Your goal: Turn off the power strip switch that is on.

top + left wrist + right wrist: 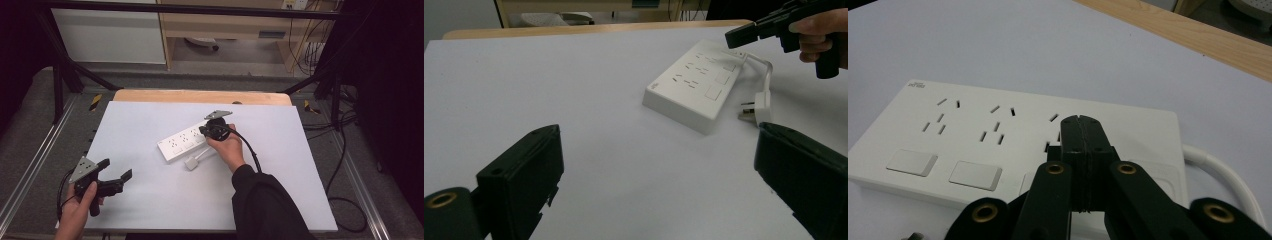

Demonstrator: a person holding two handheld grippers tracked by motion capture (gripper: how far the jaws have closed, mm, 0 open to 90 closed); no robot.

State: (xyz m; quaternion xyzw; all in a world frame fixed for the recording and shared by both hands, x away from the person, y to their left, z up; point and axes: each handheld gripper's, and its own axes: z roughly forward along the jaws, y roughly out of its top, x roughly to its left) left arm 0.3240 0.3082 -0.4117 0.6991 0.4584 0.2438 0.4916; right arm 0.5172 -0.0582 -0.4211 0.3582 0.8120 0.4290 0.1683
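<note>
1. High view: white power strip [182, 142] lies slantwise near the middle of the pale table top [150, 200], socket face up. Its short white cable loops off the end nearest the right hand and ends in a white plug [191, 163] resting on the table just beside the strip's near long edge.
2. Right gripper [204, 131] sits at the cable end of the strip, held by the person's right hand [227, 147]. Right gripper view: both black jaws pressed flat together, nothing between them, tips [1080, 122] over the strip's [998, 135] third socket group. Whether the tips touch the plastic cannot be told.
3. Three switches run along one edge of the strip, the third hidden behind the jaws.
4. Left gripper [115, 175] is well apart from the strip, toward the table's near left corner, held in the left hand [80, 207]. Left gripper view: jaws spread wide, bare table between them, strip [694, 85] and plug [759, 107] beyond.
</note>
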